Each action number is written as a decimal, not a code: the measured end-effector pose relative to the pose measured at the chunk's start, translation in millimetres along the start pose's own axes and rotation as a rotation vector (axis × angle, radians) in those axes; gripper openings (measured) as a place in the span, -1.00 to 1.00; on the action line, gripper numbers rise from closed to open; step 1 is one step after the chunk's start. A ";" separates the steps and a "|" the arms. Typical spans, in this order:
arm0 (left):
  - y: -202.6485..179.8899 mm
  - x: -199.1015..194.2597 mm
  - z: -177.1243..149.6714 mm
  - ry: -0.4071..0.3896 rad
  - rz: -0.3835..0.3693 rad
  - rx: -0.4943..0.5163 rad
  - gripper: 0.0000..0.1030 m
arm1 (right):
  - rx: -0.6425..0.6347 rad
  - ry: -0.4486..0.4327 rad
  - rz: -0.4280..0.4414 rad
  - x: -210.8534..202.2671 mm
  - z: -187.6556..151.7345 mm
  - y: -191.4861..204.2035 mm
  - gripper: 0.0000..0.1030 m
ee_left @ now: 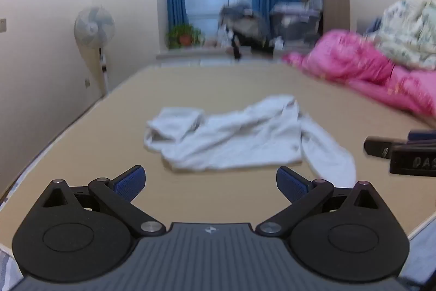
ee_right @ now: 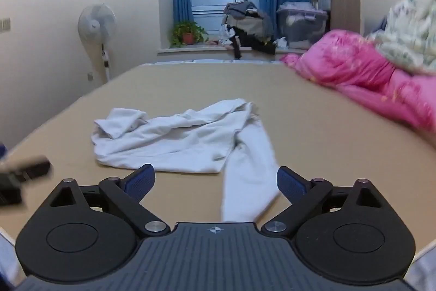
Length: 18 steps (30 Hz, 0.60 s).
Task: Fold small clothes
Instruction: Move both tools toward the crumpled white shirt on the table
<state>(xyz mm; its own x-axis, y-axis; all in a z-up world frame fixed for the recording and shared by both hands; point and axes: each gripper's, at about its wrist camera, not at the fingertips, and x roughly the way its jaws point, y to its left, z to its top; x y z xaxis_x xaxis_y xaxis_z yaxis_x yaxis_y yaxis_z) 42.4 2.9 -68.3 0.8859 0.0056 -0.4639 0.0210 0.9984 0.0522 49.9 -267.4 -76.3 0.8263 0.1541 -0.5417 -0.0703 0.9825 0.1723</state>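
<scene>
Garment point(ee_right: 174, 138), white, crumpled ahead of both grippers on tan surface point(ee_right: 313, 127); looks light, limp. Left gripper point(ee_left: 209, 183) and right gripper point(ee_right: 215, 182) spread wide, empty. Pinch sleeve point(ee_right: 248, 182) end, nearest right gripper.

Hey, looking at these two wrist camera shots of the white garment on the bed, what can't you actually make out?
- White garment: crumpled, type unclear in both views.
- Its long trailing part: end hidden behind the right gripper body, right wrist view.
- Left gripper: motion-blurred, cut by the left edge there.
- Right gripper in left wrist view: cut by the right edge.
</scene>
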 end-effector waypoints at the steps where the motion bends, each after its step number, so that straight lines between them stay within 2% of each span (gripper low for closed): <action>1: 2.3 2.4 1.2 -0.024 -0.014 -0.028 0.99 | -0.021 -0.005 -0.012 1.7 -0.6 2.3 0.87; 3: 1.8 7.6 3.6 -0.058 -0.007 -0.049 0.99 | -0.049 0.007 -0.036 7.1 -2.0 4.4 0.88; 6: -6.1 27.1 0.3 0.006 -0.037 -0.026 0.99 | 0.010 0.053 -0.012 19.6 -4.1 -4.1 0.88; 9: -8.4 41.4 -3.9 0.058 -0.070 -0.023 0.99 | 0.016 0.076 -0.014 30.4 0.2 2.6 0.88; 18: -0.7 29.6 -0.7 0.058 -0.049 -0.063 0.99 | -0.004 0.068 0.014 30.0 2.2 16.9 0.88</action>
<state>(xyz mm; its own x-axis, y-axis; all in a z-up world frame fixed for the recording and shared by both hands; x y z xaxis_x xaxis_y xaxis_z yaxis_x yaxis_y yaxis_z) 68.2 2.4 -82.7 0.8560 -0.0419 -0.5152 0.0327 0.9991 -0.0270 74.7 -246.4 -87.8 0.7852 0.1747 -0.5941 -0.0840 0.9806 0.1772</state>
